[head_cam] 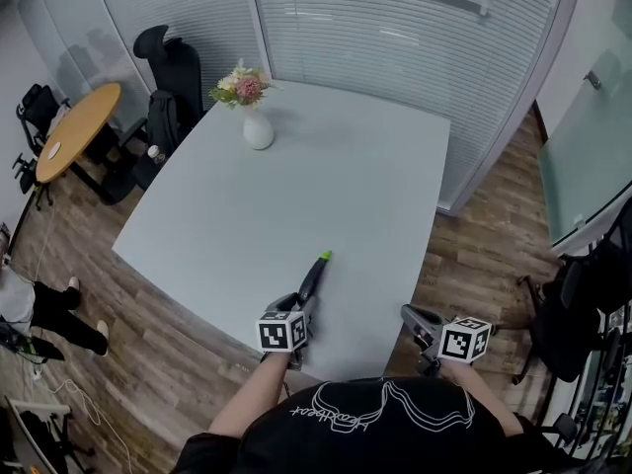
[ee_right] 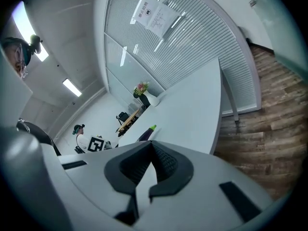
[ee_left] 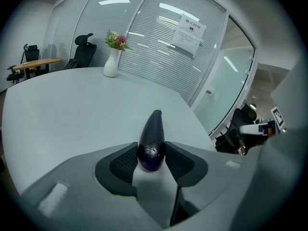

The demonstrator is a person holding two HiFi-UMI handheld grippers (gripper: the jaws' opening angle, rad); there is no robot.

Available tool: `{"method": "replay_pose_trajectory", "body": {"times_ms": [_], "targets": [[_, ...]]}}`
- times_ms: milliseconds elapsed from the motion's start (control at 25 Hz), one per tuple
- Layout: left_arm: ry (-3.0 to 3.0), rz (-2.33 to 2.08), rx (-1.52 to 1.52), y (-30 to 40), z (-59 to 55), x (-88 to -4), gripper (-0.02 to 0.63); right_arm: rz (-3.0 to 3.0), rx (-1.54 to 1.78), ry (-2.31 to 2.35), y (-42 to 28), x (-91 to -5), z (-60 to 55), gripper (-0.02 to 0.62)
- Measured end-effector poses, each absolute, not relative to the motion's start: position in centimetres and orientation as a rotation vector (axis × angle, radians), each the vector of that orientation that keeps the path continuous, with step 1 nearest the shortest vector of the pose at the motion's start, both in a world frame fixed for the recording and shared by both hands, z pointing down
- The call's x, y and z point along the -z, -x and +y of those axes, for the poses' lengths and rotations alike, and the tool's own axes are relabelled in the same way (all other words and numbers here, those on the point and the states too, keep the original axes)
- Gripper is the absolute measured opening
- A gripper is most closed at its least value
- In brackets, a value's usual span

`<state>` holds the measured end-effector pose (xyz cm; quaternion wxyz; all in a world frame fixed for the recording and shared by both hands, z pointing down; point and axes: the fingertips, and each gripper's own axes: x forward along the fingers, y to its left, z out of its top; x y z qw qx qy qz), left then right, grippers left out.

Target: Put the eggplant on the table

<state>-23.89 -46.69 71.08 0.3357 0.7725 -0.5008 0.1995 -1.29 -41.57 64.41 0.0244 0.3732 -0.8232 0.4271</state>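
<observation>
Eggplant (ee_left: 152,138), one only, clamped in left hand-held gripper (ee_left: 152,154); right hand-held gripper (ee_right: 150,146) closed, empty

The table (head_cam: 296,196) top lies bare across nearly its whole width; the one thing standing on it is a vase (head_cam: 258,129) near the far left corner. At the near edge the eggplant (head_cam: 316,270) pokes forward from the left gripper (head_cam: 304,299), with open surface ahead and to both sides. The right gripper (head_cam: 419,322) sits by the near right corner, well apart from it. Blinds (head_cam: 395,38) close off the far side just beyond the table. Left of the table stand a chair (head_cam: 170,72) and a round desk (head_cam: 77,126); floor (head_cam: 474,265) runs open on the right up to a glass panel (head_cam: 588,166)
</observation>
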Motion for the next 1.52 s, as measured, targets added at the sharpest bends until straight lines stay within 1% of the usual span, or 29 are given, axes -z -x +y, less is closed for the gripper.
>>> {"method": "replay_pose_trajectory", "body": {"times_ms": [360,520,720,800,960,1160,1240,1280,1320,1400,1480,1520], "targets": [[-1.995,-1.314,-0.511,23.9,-46.1,-72.0,0.187,-2.552,-1.324,-1.164,0.7,-64.0,-40.7,0.008],[-2.011,-1.287,-0.479,23.7,-45.9,-71.9,0.242,-2.571,-1.310,-1.171,0.8,-63.3,-40.8,0.008],[-2.035,-1.307,-0.443,24.1,-45.4,-70.8,0.262,-2.604,-1.295,-1.170,1.1,-62.1,-40.7,0.008],[-2.043,-1.325,-0.420,24.5,-45.4,-69.9,0.264,-2.644,-1.212,-1.157,1.4,-61.2,-40.6,0.008],[-2.060,-1.348,-0.313,25.5,-45.1,-66.4,0.262,-2.794,-0.838,-1.111,2.4,-56.9,-40.4,0.008],[-2.184,-1.259,-0.114,24.0,-43.0,-58.9,0.259,-2.916,-0.633,-0.977,4.1,-51.7,-39.6,0.008],[-2.272,-1.184,-0.058,22.6,-41.7,-55.6,0.245,-2.935,-0.567,-0.921,5.0,-50.2,-39.1,0.008],[-2.324,-1.137,-0.037,21.7,-40.9,-53.9,0.225,-2.946,-0.554,-0.892,5.4,-49.6,-38.9,0.008],[-2.379,-1.087,-0.021,20.8,-40.1,-52.4,0.194,-2.958,-0.549,-0.864,5.9,-49.1,-38.6,0.008],[-2.466,-0.990,-0.008,19.0,-38.7,-50.1,0.110,-2.975,-0.540,-0.812,6.9,-48.3,-38.3,0.008],[-2.500,-0.908,0.003,17.7,-37.7,-48.7,0.058,-2.973,-0.513,-0.777,7.8,-48.0,-38.0,0.008],[-2.512,-0.876,0.017,17.2,-37.3,-48.1,0.044,-2.968,-0.493,-0.767,8.2,-47.9,-37.9,0.008]]}}
